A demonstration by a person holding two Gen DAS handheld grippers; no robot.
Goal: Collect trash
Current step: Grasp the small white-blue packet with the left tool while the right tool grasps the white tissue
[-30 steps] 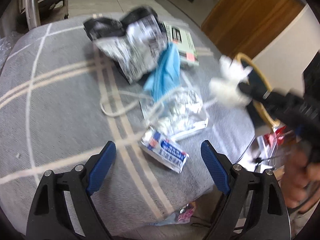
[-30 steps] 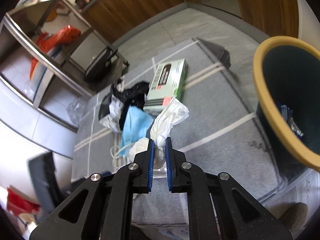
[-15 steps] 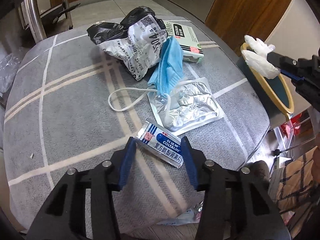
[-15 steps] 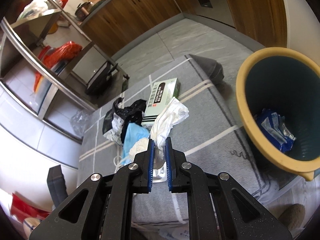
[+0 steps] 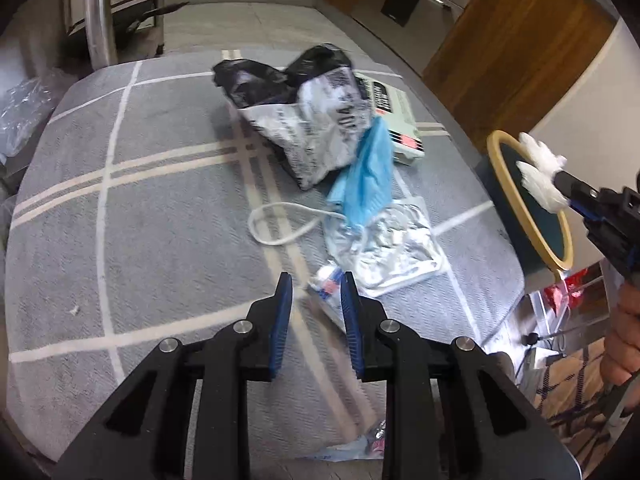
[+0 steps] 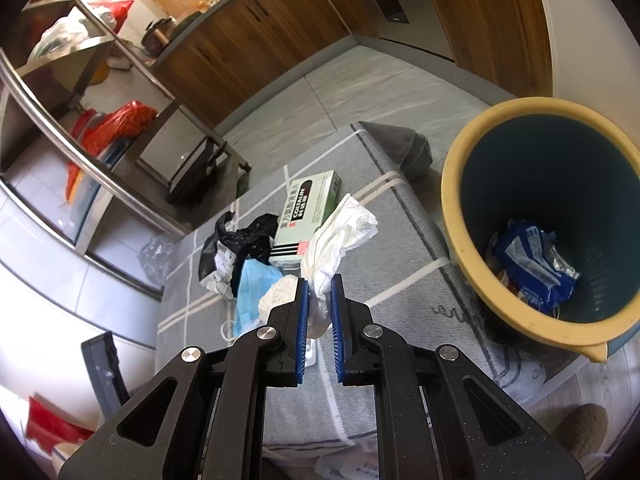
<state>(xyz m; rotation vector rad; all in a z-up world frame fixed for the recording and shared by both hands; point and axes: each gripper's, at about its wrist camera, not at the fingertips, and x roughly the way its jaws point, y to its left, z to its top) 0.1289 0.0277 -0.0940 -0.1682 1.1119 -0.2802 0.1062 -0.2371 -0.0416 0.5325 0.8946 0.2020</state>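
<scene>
From my left wrist camera, my left gripper [image 5: 314,286] hangs low over a grey counter [image 5: 160,208] covered by a cloth with pale crossing stripes. Its blue pads stand a narrow gap apart, either side of a small red, white and blue packet [image 5: 326,288] lying on the cloth; the blur keeps me from telling whether they touch it. Just beyond lies a crinkled silver pouch [image 5: 394,250], then a blue face mask [image 5: 366,178] with its white loop [image 5: 276,226] trailing left. Farther back sit a black and white printed bag [image 5: 308,120] and a pale green box [image 5: 394,120]. At the right edge, my right gripper [image 5: 560,190] holds a white glove [image 5: 542,176] in front of the yellow-rimmed bin [image 5: 502,184]. This view shows nothing of the bin's contents.

From my right wrist camera, my right gripper [image 6: 319,288] is clamped on the white glove [image 6: 336,240], which bunches out above and to the left of the pads. The bin [image 6: 452,196] stands to the right, beside the counter [image 6: 400,240], and here I see inside it: a blue wrapper [image 6: 530,260] lies at the bottom. Behind the glove are the green box [image 6: 308,204], the black bag [image 6: 240,244] and the blue mask [image 6: 252,292]. The small packet and silver pouch are hidden here behind my gripper. A steel shelf rack [image 6: 100,92] with red bags stands at the left.
</scene>
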